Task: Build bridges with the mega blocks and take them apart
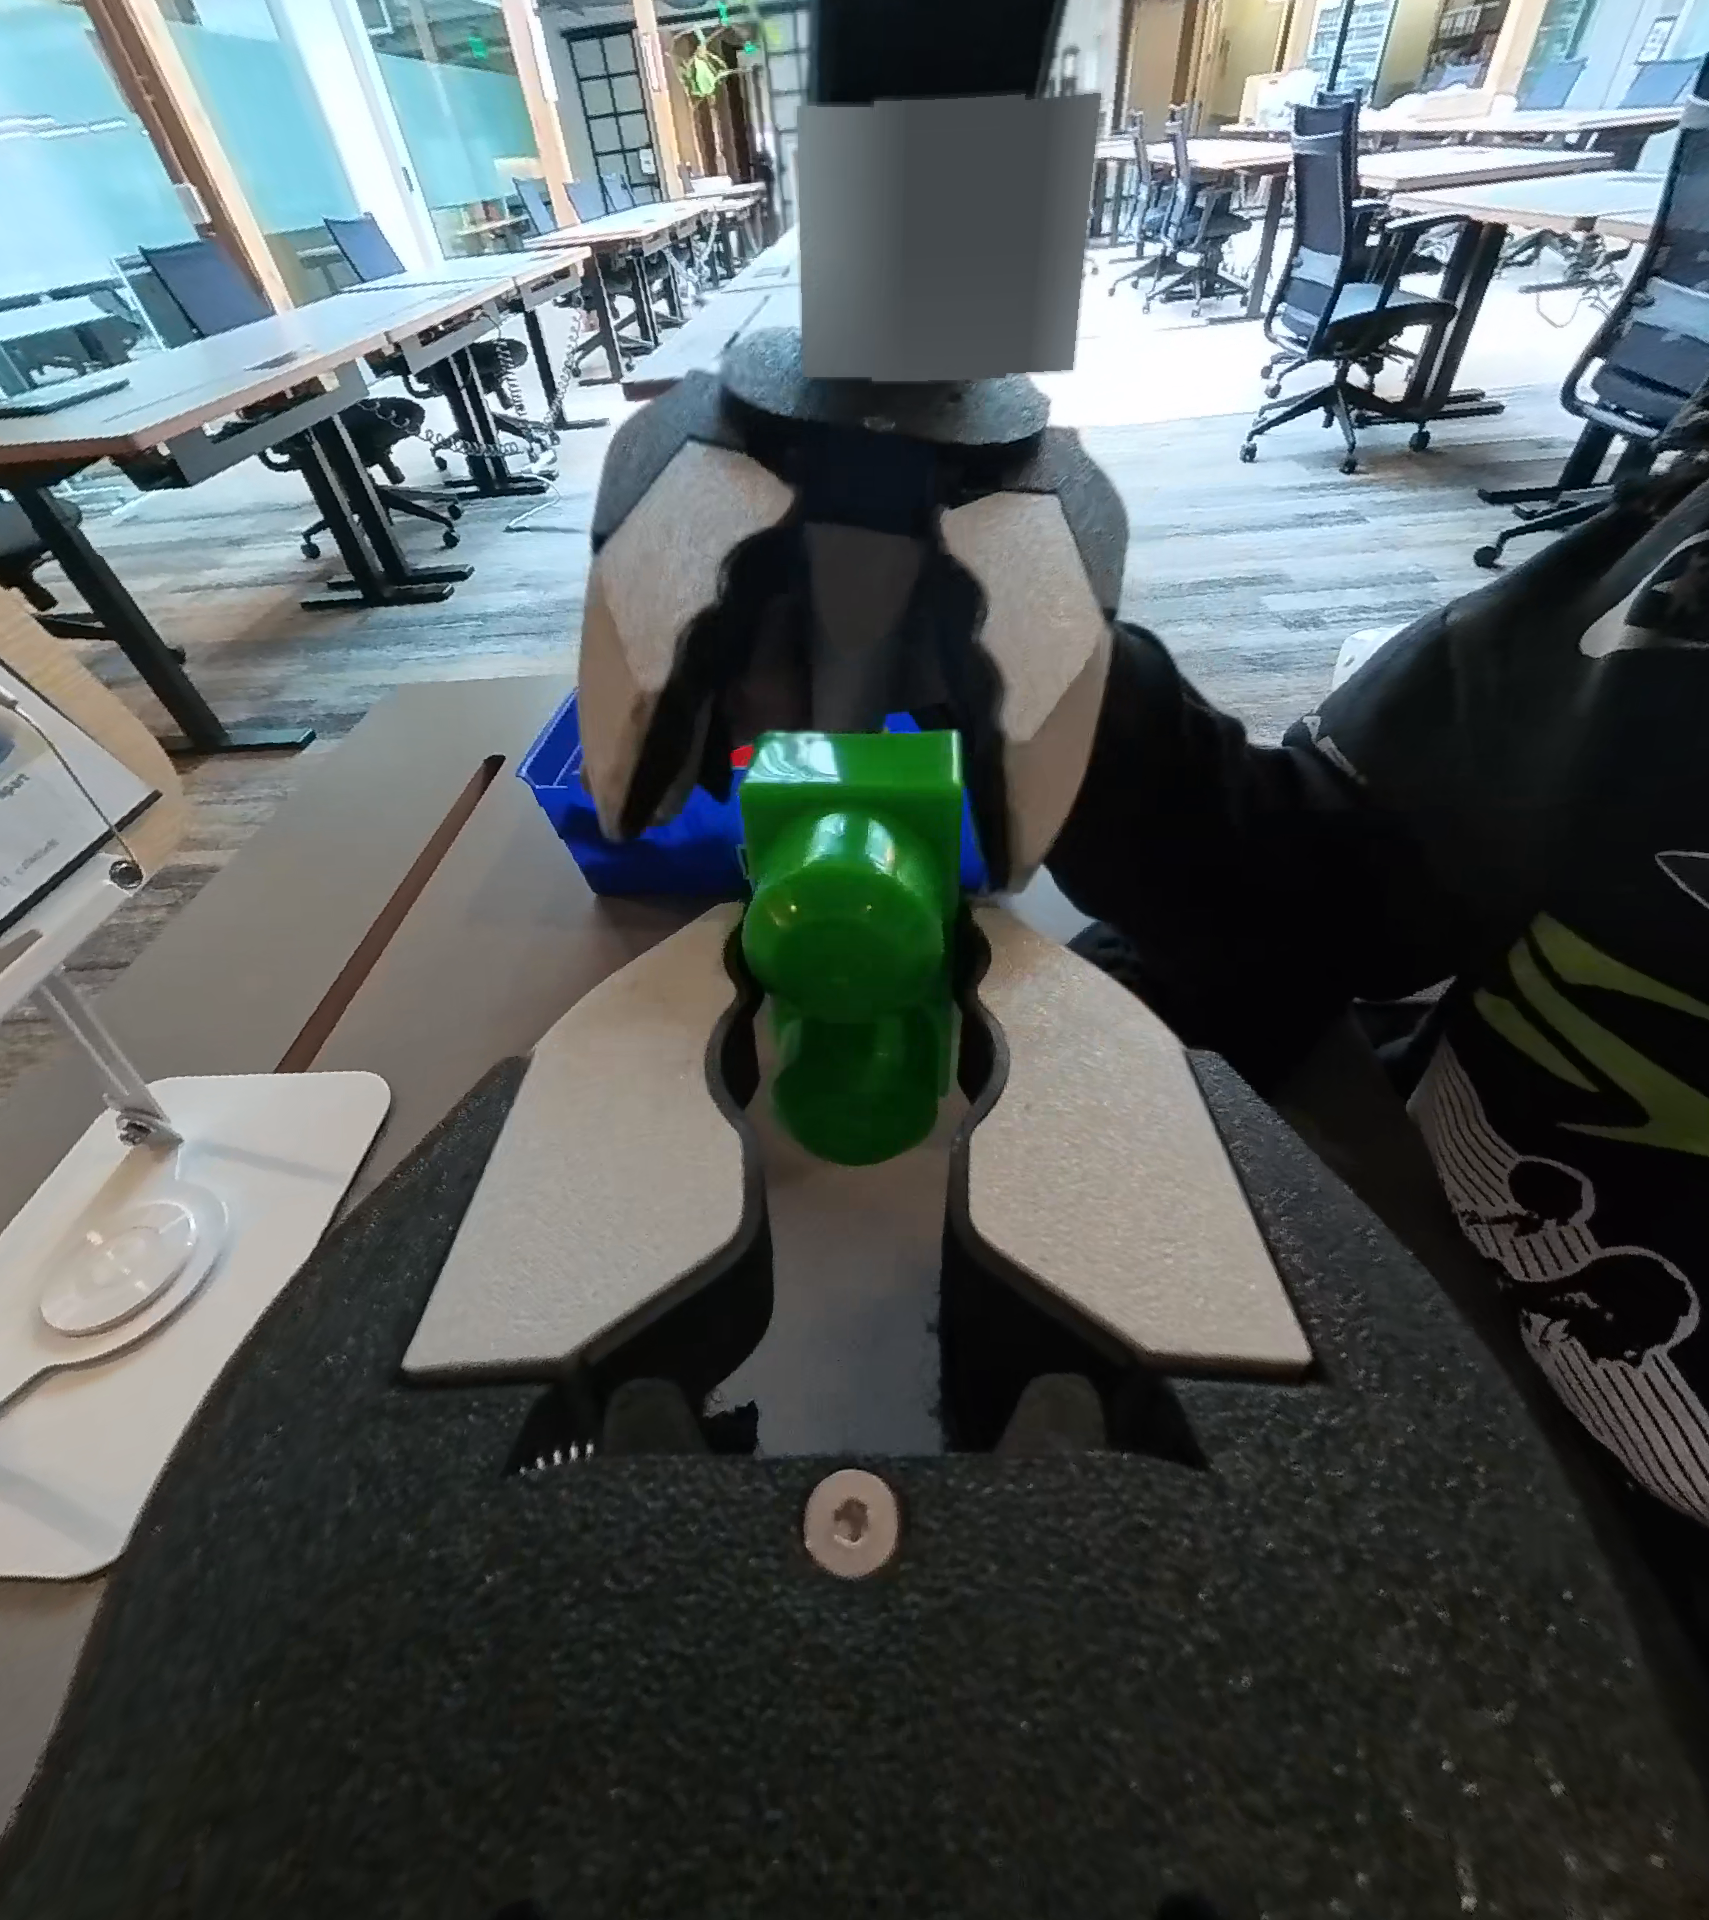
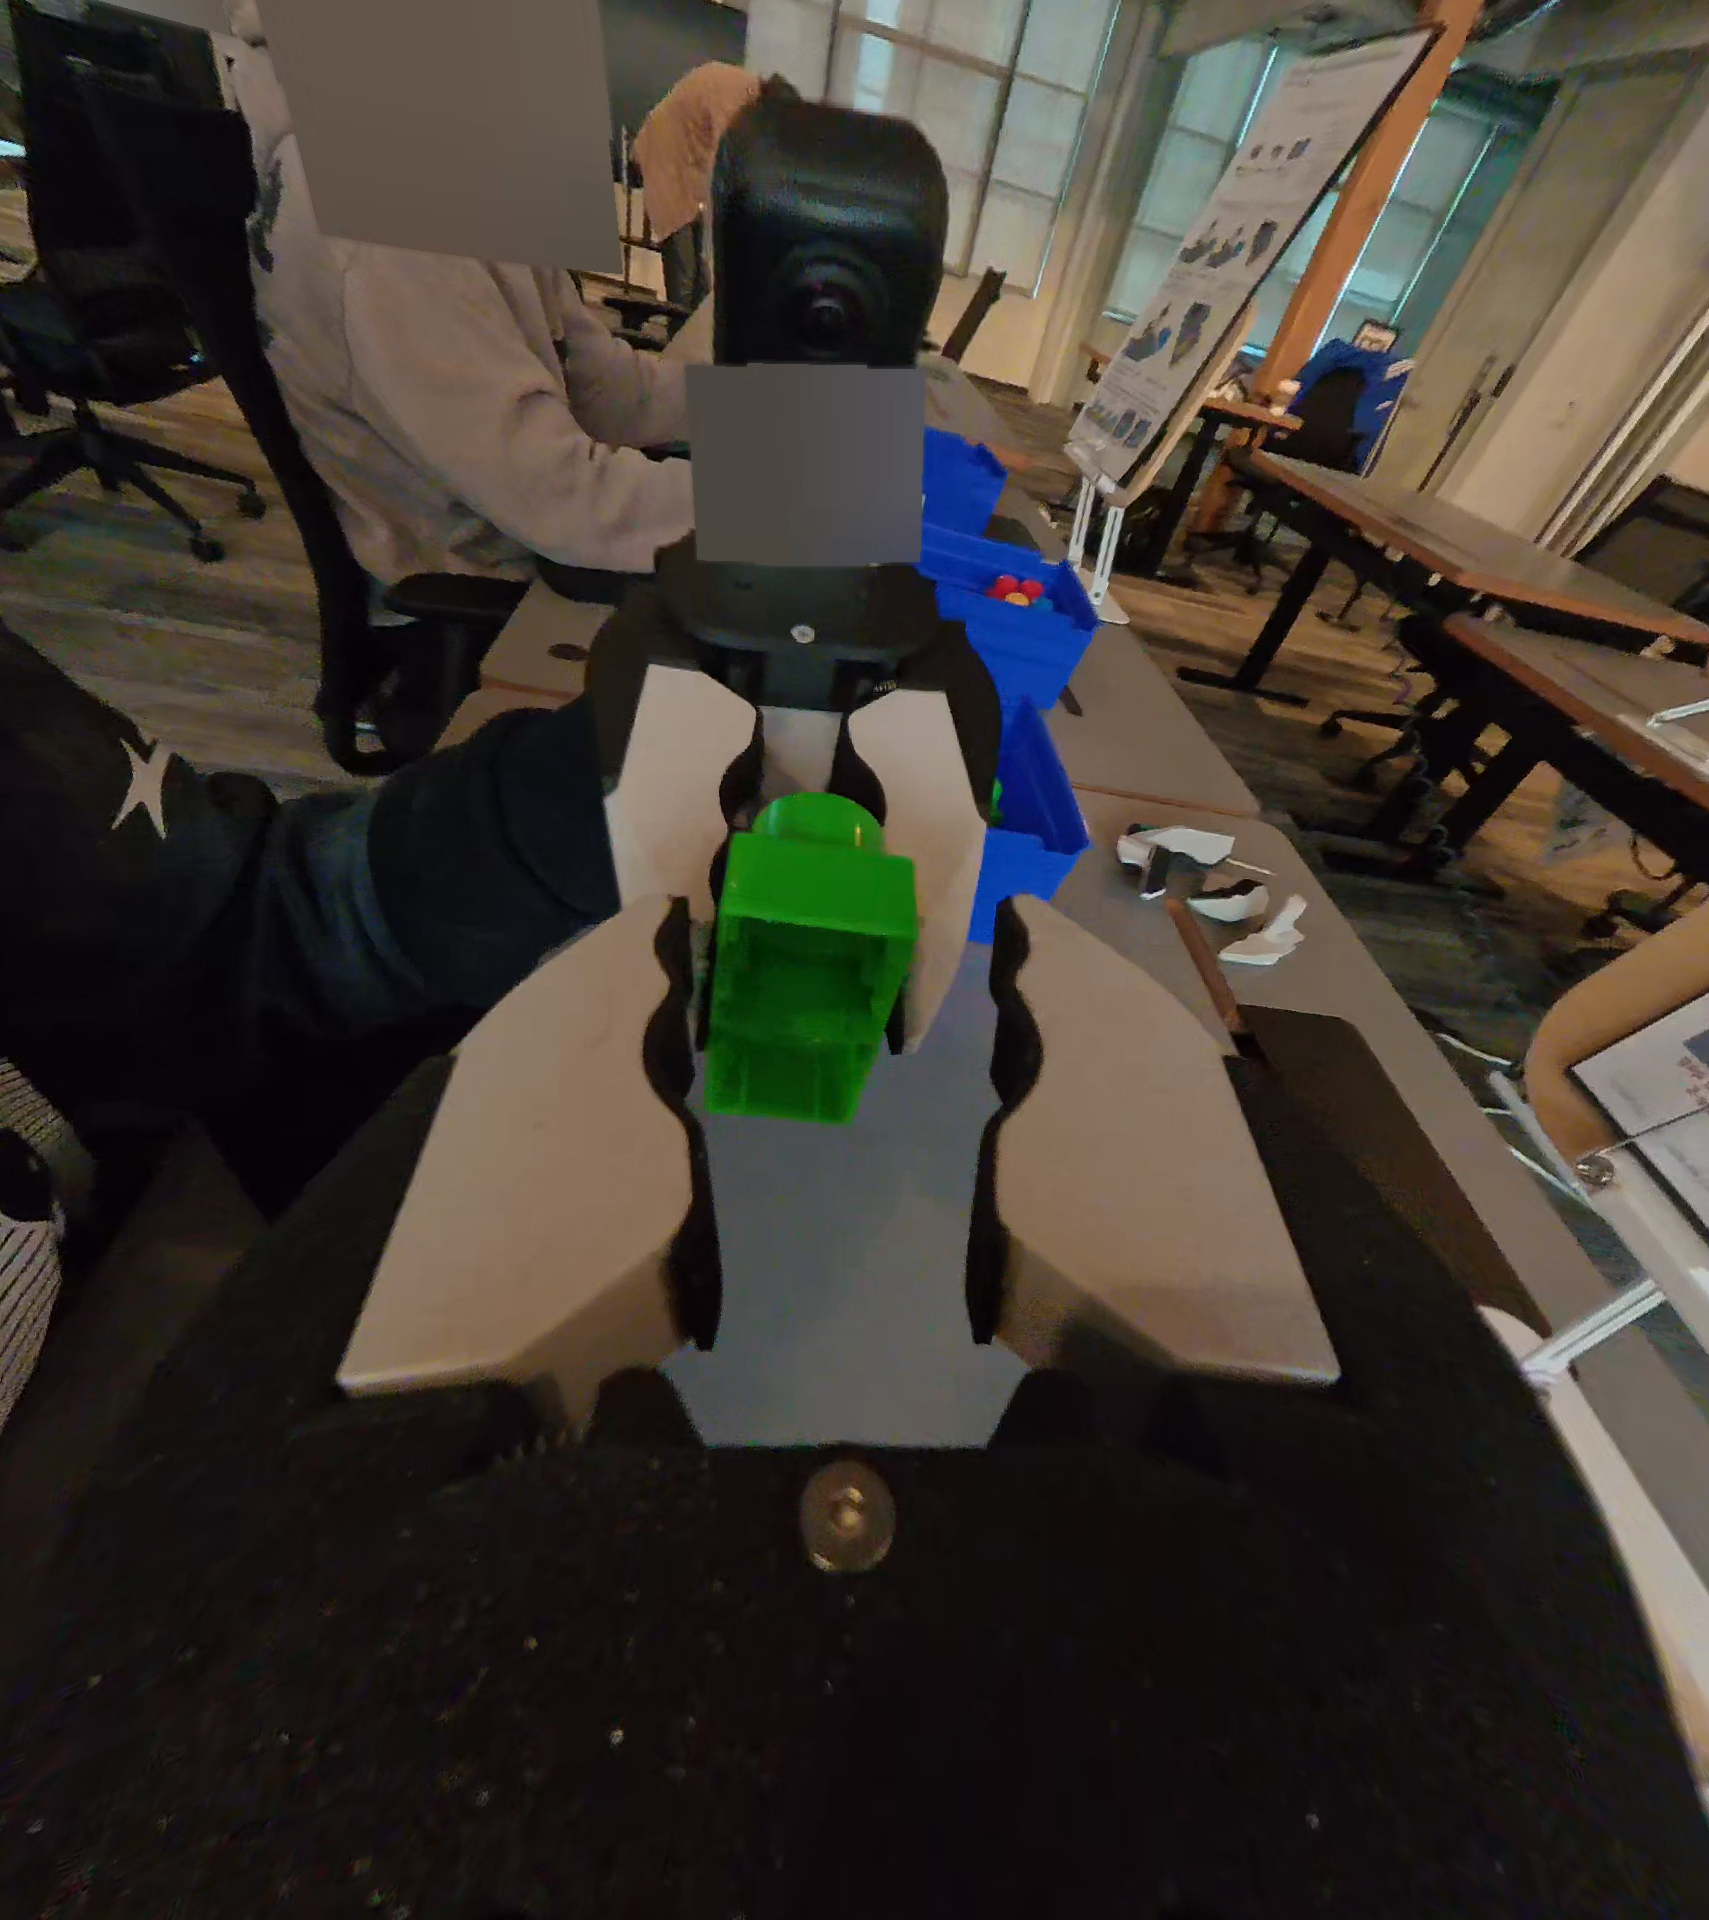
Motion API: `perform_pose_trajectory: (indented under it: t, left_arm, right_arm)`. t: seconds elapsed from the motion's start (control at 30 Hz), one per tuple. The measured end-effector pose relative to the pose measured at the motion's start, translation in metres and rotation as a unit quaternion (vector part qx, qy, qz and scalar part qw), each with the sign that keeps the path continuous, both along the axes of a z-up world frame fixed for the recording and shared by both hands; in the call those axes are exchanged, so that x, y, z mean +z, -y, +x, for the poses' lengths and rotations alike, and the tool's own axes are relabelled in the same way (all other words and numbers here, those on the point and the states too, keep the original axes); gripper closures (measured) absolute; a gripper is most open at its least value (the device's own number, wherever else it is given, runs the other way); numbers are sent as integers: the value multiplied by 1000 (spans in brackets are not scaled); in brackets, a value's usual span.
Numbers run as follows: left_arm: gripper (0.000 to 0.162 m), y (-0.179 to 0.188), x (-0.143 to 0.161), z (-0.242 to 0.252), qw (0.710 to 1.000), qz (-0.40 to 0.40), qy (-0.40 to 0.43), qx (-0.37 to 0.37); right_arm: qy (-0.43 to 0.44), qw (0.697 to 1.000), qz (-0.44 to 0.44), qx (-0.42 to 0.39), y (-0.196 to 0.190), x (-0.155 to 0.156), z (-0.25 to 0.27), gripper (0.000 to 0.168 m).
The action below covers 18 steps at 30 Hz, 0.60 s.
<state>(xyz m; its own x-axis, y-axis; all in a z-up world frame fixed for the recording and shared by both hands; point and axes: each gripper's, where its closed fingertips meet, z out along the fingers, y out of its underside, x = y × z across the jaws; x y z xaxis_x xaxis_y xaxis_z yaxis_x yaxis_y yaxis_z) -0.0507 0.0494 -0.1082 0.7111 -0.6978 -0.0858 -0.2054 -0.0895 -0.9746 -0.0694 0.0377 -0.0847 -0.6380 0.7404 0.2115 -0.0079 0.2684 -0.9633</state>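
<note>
Frame centre, both views: left gripper [image 1: 855, 997] pinches green block [image 1: 855, 935], studs facing its camera. Right gripper [image 2: 834, 997] faces it, fingers spread, block's hollow end between them. Blue bin [image 1: 642, 842] behind.

- Your left gripper [image 1: 855, 966] and right gripper [image 2: 845, 935] meet nose to nose; the green block [image 1: 850, 935] fills the gap between them.
- Blue bin [image 1: 642, 842] sits just behind, blocking forward travel.
- To your left, a sign stand [image 1: 133, 1226] occupies the table [image 1: 393, 904] edge.
- Bare table lies between stand and grippers.
</note>
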Motion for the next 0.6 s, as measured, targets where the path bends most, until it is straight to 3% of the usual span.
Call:
perform_pose_trajectory:
  t: [0.1,0.13,0.27,0.37,0.5,0.6]
  left_arm:
    - [127,-1,-2,0,1000,-3,-8,3]
    - [127,-1,-2,-1,1000,-3,-5,6]
    - [126,-4,3,-5,1000,6,9,19]
    - [107,-5,3,-17,999,2,2,50]
    - [95,-3,17,-43,993,20,25,110]
    - [92,3,30,-64,987,44,51,148]
  right_arm:
    - [3,1000,-1,9,2,-3,-2,121]
    - [1,1000,0,16,4,-3,-1,131]
    - [8,1000,4,-14,-3,0,-2,132]
    - [-5,998,14,-59,-24,9,5,132]
    - [-7,979,52,-198,-94,16,32,132]
    - [30,938,78,-337,-166,7,69,132]
